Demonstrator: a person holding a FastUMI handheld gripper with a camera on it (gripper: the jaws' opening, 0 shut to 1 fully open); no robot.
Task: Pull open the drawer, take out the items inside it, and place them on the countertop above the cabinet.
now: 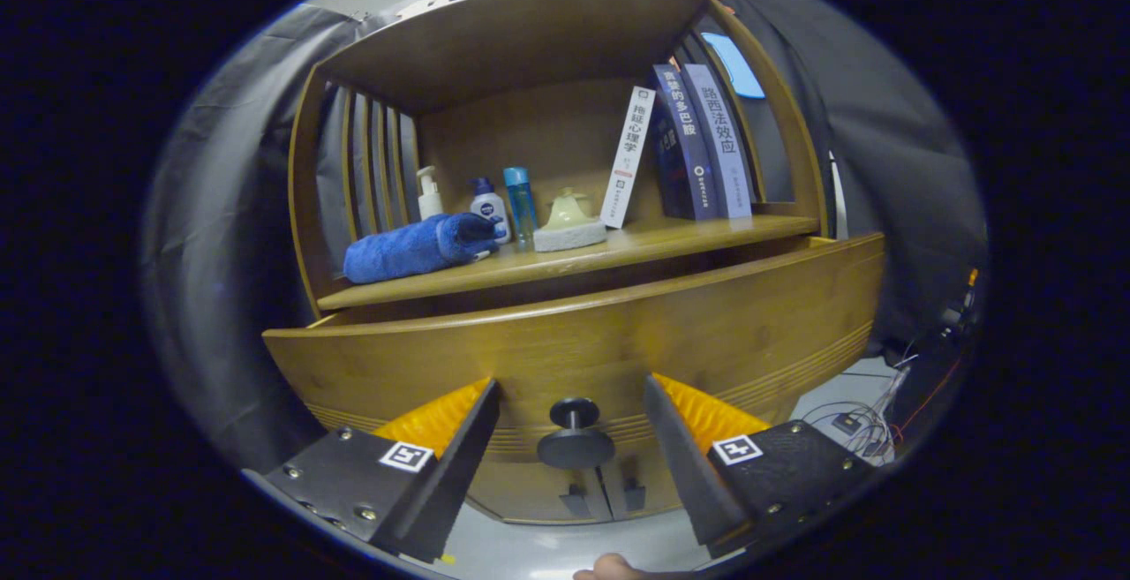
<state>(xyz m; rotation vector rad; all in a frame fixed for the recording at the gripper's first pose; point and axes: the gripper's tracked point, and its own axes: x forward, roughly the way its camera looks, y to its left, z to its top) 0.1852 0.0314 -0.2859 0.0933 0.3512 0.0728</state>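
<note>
Wooden drawer front (618,342) sits ajar below the surface (565,262) | dark round knob (576,439) between your gripper (572,425) jaws, wide open, empty | risk: off-centre closing slips off (small knob)

The drawer (574,342) sits below the bench (706,234), its knob (575,435) between the spread jaws. On the bench: towel (415,247) left, bottles (490,205) behind it, books (689,143) right.

Countertop (618,253), towel (415,247), bottles (490,207), books (697,143) (upright)
</note>
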